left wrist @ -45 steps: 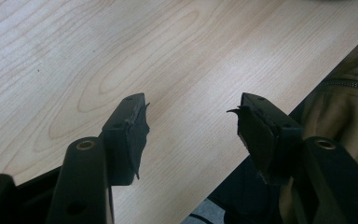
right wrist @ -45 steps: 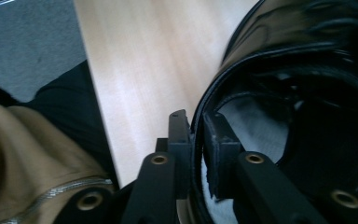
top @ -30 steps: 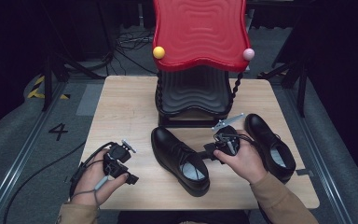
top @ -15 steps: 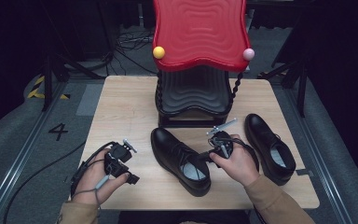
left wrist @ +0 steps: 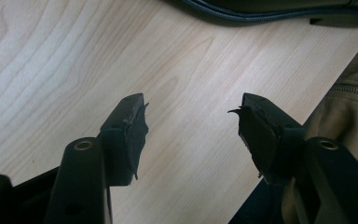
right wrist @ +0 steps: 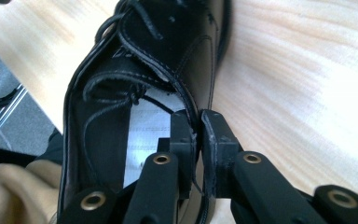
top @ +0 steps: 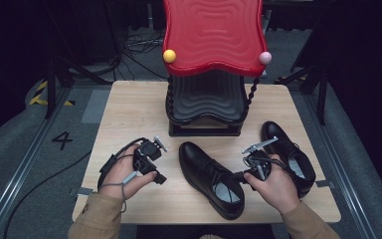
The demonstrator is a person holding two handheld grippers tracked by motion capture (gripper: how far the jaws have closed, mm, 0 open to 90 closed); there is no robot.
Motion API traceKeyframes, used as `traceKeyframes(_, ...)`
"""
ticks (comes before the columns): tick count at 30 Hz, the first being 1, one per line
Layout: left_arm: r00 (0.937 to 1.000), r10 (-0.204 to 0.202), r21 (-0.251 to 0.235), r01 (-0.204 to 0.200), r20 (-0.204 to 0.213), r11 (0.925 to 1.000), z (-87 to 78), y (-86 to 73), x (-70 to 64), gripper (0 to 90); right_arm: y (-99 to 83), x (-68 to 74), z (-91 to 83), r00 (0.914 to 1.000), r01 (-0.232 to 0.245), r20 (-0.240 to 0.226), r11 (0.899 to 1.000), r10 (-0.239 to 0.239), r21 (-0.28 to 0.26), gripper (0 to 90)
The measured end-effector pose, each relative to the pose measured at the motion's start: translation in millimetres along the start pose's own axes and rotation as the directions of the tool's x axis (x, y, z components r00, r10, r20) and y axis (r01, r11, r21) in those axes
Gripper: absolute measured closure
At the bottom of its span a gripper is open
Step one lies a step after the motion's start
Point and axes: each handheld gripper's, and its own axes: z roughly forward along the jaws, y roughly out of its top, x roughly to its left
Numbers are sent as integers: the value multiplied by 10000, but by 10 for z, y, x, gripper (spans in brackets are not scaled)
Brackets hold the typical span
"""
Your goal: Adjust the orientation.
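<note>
Two black leather lace-up shoes lie on the wooden table [top: 129, 109]. The nearer shoe [top: 204, 172] lies at an angle in the middle, its opening toward the front edge. My right gripper [top: 236, 175] is shut on the thin side wall of this shoe's opening [right wrist: 135, 56], one jaw inside and one outside [right wrist: 198, 123]. The other shoe [top: 288, 154] rests just right of that hand. My left gripper [top: 155, 172] hovers left of the middle shoe, apart from it. Its jaws stand wide open over bare wood [left wrist: 191, 116].
A red wavy panel [top: 211, 35] on a black ribbed stand [top: 206, 104] occupies the table's back centre, with a yellow ball [top: 169, 56] and a pink ball [top: 264, 58] at its corners. The person's tan jacket [left wrist: 345, 107] is at the front edge.
My right gripper closed on the middle shoe's side wall, and the shoe has shifted right and toward the front edge with it. The left gripper drifted slightly right, still open.
</note>
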Motion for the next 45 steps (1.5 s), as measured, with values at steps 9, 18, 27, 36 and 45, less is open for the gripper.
traceKeyframes(9, 9996, 272, -7, -272, 106, 9996, 18, 122, 11, 421, -62, -73, -255, 9996, 2, -278, 9983, -18, -584, 668)
traceKeyframes(18, 9991, 399, 10, -399, 144, 9992, 29, 191, 20, 420, -178, -426, -746, 9929, -547, 951, 9834, 720, -1731, 610)
traceKeyframes(27, 9982, 577, 130, -579, 180, 9982, 54, 255, 4, 416, -364, -811, -952, 9331, -1700, 2903, 9718, 2121, -1637, 565)
traceKeyframes(36, 9982, 568, 100, -570, 192, 9983, 54, 253, 12, 412, -424, -1033, -792, 8967, -2589, 3530, 9633, 2668, -705, 577)
traceKeyframes(45, 9992, 378, 11, -378, 129, 9993, 40, 182, 14, 410, -372, -1180, -492, 9248, -1808, 3384, 9834, 1740, -116, 800)
